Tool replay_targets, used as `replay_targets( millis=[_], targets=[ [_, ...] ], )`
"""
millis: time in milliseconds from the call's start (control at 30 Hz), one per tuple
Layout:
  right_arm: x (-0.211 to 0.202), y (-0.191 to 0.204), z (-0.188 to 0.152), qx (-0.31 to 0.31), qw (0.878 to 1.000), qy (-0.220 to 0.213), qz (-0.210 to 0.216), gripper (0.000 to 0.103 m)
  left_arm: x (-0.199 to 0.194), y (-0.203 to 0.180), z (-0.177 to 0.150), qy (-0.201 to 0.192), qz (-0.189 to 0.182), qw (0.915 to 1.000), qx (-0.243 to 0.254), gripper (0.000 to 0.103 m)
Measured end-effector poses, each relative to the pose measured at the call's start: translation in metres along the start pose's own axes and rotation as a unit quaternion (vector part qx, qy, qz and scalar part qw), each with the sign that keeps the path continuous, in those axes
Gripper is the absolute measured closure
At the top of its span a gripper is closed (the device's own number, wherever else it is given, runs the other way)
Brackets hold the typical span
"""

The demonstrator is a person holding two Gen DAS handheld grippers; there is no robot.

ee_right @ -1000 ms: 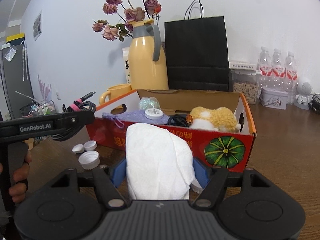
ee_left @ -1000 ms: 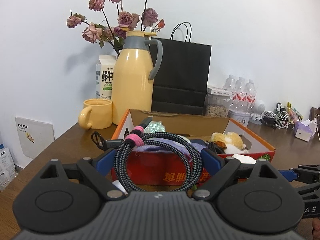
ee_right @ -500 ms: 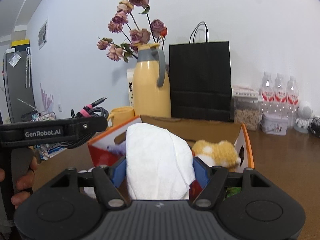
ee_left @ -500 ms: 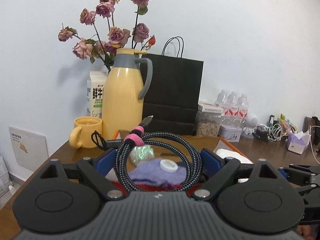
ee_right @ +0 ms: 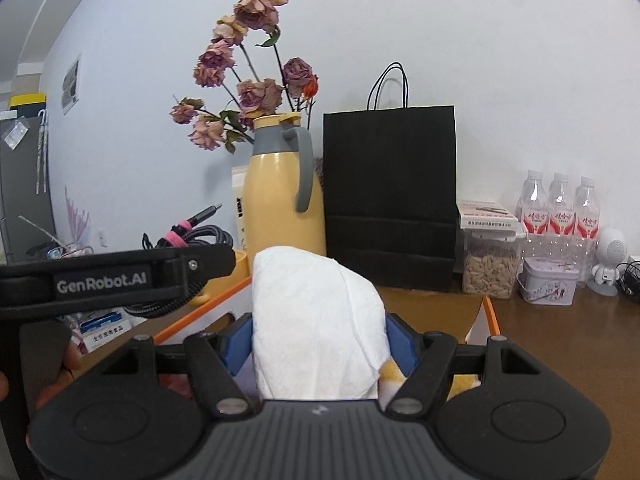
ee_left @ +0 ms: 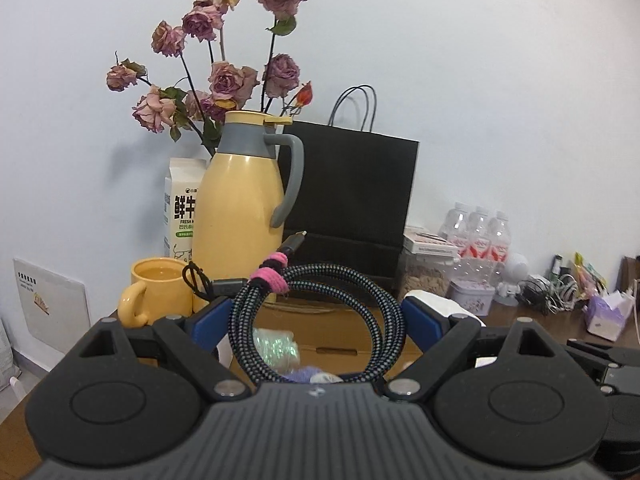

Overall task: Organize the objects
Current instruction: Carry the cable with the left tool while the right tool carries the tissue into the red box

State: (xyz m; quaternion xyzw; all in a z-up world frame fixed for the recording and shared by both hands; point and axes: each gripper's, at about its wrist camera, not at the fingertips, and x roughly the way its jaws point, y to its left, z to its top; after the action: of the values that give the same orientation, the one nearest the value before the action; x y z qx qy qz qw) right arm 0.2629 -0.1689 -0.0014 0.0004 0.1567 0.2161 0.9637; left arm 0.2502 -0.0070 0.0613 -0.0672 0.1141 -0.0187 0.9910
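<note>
Left gripper up over the cardboard box, blue fingers pinching a coiled braided cable bound with a pink strap, plug end poking up toward the yellow thermos. Right gripper alongside, also above the box, fingers clamped on a folded white cloth standing upright between them. Beneath the cable, inside the box: a shiny green wrapper and something purple. Beneath the cloth, a patch of yellow plush. Behind the box on the worktop: thermos fronting dried roses, yellow mug and milk carton left of the thermos, black paper bag right of it, then a clear jar, a tin and water bottles.
</note>
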Motion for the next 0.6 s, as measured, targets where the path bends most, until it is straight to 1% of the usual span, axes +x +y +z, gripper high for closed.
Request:
replay_targets(
  millis=[167, 333, 433, 600],
  targets=[
    [0.026, -0.008, 0.006, 0.014, 1.000, -0.001, -0.015, 0.035, 0.027, 0.003, 0.000, 0.011, 0.017, 0.9998, -0.007, 0.011],
    [0.045, -0.022, -0.007, 0.033, 0.999, 0.017, -0.026, 0.035, 0.050, 0.013, -0.010, 0.033, 0.033, 0.9988, -0.012, 0.011],
    [0.054, -0.025, -0.014, 0.038, 0.998, 0.029, -0.029, 0.035, 0.057, 0.018, -0.014, 0.045, 0.036, 0.9983, -0.013, 0.011],
    [0.057, -0.025, -0.018, 0.033, 0.998, 0.031, -0.044, 0.034, 0.060, 0.019, -0.019, 0.051, 0.037, 0.9980, -0.008, 0.011]
  ],
)
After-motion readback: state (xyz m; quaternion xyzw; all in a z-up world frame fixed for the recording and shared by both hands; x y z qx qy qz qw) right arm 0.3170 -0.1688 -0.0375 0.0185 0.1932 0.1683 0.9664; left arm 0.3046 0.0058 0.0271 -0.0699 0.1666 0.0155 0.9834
